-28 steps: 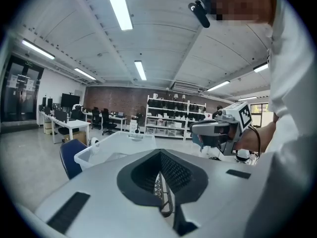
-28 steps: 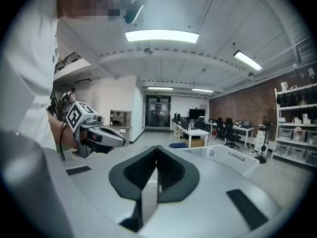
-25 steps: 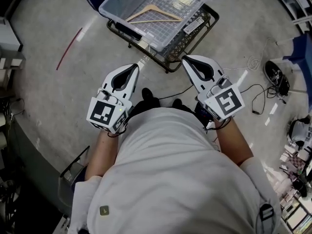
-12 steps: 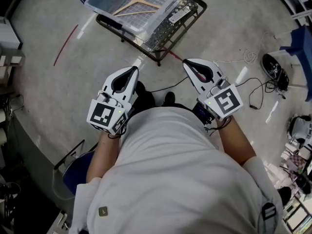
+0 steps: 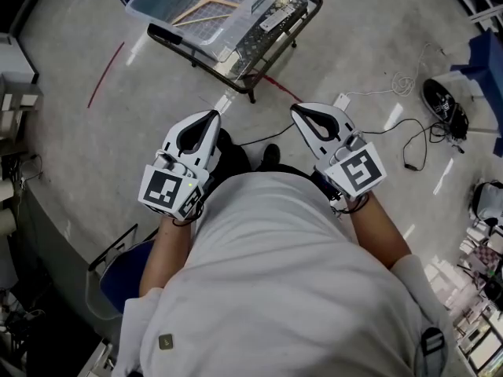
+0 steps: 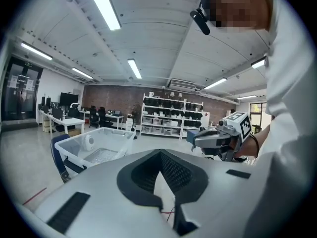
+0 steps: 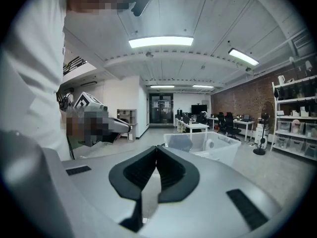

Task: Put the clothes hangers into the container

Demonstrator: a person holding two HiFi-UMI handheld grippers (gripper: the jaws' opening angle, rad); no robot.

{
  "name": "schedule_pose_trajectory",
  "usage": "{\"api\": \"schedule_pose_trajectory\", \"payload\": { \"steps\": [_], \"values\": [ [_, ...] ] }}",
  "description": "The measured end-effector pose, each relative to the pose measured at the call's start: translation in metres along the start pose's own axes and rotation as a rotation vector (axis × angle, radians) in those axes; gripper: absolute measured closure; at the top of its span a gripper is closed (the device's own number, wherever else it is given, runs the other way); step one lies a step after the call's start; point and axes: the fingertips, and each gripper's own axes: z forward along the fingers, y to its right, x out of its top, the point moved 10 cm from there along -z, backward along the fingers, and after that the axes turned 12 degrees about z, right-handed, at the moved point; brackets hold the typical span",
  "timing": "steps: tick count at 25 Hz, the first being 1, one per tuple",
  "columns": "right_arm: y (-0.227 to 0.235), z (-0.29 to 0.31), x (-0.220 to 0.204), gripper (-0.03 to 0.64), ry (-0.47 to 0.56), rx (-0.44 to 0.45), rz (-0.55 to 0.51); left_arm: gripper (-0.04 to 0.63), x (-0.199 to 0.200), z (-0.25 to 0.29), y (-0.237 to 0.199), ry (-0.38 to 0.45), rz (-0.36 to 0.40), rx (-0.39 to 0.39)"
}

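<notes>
A clear plastic container sits on a black wire cart at the top of the head view. One wooden hanger lies inside it. My left gripper and right gripper are held side by side in front of the person's body, well short of the cart, pointing roughly towards it. Both are shut with nothing between the jaws. The left gripper view shows its shut jaws, the container at left and the right gripper. The right gripper view shows the container beyond its shut jaws.
Cables and a dark object lie on the concrete floor at right. A red line marks the floor at left. A blue chair stands close behind at lower left. Shelving and desks stand in the distance.
The cart and container have slid up and left in the head view, so the person has backed away from them. Both grippers stay shut and empty in front of the body.
</notes>
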Motion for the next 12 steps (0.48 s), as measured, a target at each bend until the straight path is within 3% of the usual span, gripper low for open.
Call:
{"api": "schedule_pose_trajectory", "payload": {
  "steps": [12],
  "values": [
    [-0.0028, -0.0111, -0.0055, 0.597, 0.018, 0.007, 0.004, 0.578, 0.0032, -0.0045, 0.0099, -0.008, 0.013, 0.01]
  ]
}}
